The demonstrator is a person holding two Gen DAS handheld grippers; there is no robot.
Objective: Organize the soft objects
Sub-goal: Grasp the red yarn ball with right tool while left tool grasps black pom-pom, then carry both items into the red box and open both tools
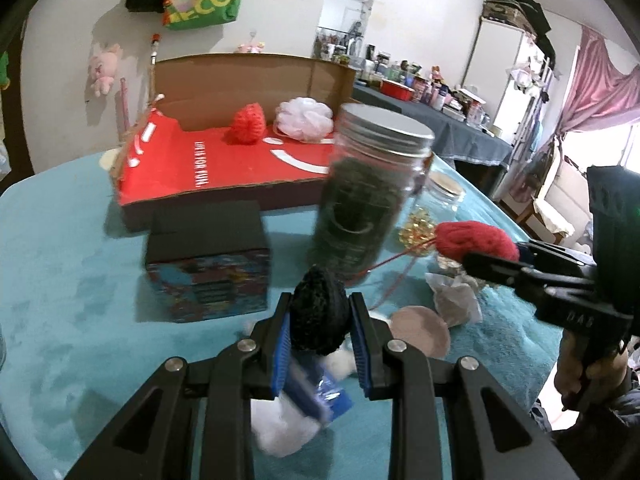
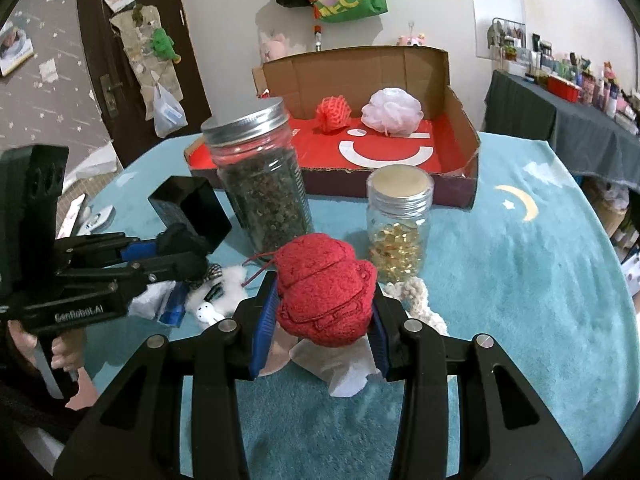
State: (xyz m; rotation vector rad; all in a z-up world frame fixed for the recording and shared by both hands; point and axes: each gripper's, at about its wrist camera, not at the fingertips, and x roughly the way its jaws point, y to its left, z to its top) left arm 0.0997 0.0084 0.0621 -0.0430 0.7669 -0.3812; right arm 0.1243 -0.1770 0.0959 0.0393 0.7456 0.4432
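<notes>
My left gripper (image 1: 319, 316) is shut on a black woolly ball (image 1: 318, 312) and holds it above the teal table. It also shows in the right wrist view (image 2: 182, 248). My right gripper (image 2: 324, 300) is shut on a red yarn ball (image 2: 326, 288), also seen in the left wrist view (image 1: 476, 246). An open cardboard box with a red floor (image 2: 400, 160) stands behind; in it lie a red mesh puff (image 2: 334, 114) and a white bath pouf (image 2: 392, 112). A white plush toy (image 1: 280, 424) lies under my left gripper.
A tall jar of dark dried leaves (image 2: 260, 180) and a small jar of yellow capsules (image 2: 400, 224) stand in front of the box. A black-topped patterned box (image 1: 208, 260) is at left. Crumpled paper (image 2: 340, 364), a pink round pad (image 1: 420, 332) and a white knit piece (image 2: 420, 300) lie near.
</notes>
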